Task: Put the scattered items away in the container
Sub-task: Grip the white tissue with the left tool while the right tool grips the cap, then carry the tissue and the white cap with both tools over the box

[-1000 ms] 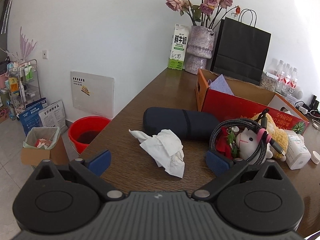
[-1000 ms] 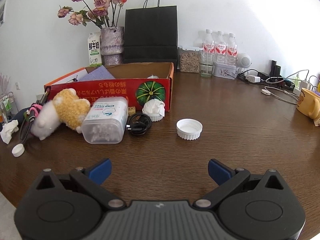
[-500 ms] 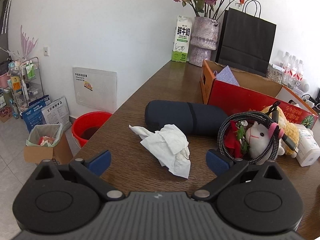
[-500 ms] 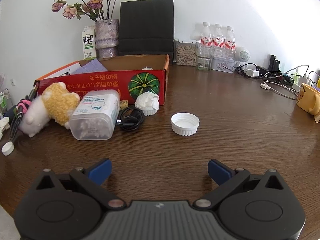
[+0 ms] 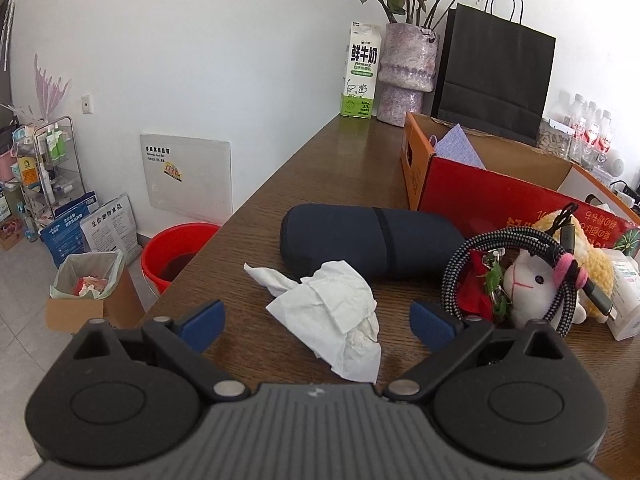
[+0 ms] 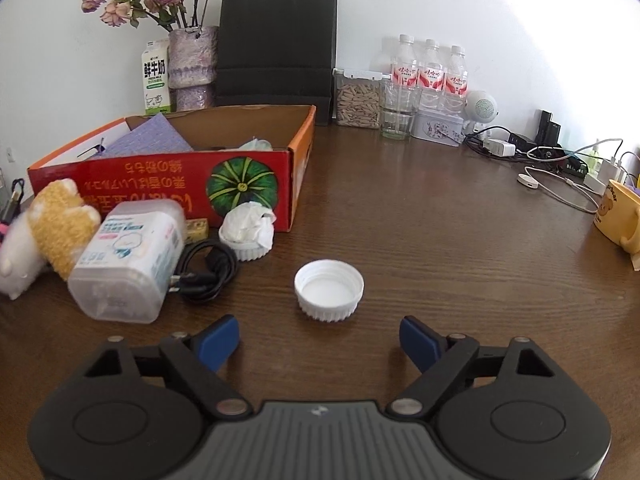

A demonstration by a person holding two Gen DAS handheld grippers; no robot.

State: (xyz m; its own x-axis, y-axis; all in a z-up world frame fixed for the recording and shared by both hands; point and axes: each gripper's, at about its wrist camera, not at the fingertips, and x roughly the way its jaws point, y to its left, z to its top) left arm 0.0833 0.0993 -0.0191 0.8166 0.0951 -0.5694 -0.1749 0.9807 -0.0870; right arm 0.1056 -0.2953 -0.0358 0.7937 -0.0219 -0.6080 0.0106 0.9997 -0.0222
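A crumpled white tissue (image 5: 336,312) lies on the brown table, between the blue pads of my left gripper (image 5: 318,326), whose jaws are closing but do not touch it. Behind it lie a dark blue case (image 5: 372,242), a coiled braided cable (image 5: 516,268) and a plush toy (image 5: 536,280). The red cardboard box (image 5: 492,200) stands beyond. In the right wrist view a white cap (image 6: 329,289) sits just ahead of my right gripper (image 6: 320,340), whose jaws are closing with nothing between them. Left of it lie a plastic tub (image 6: 128,264), a black cord (image 6: 208,270) and a second cap holding tissue (image 6: 248,234).
A vase of flowers (image 6: 192,64), milk carton (image 5: 360,72) and black paper bag (image 6: 276,44) line the back wall. Water bottles (image 6: 430,70), a seed jar (image 6: 357,100), chargers with cables (image 6: 532,156) and a yellow mug (image 6: 618,216) stand at the right. A red bucket (image 5: 176,254) sits on the floor beside the table's left edge.
Both grippers have moved forward: the tissue now lies between the left pads and the white cap is nearer the right pads. The right pads stand visibly closer together.
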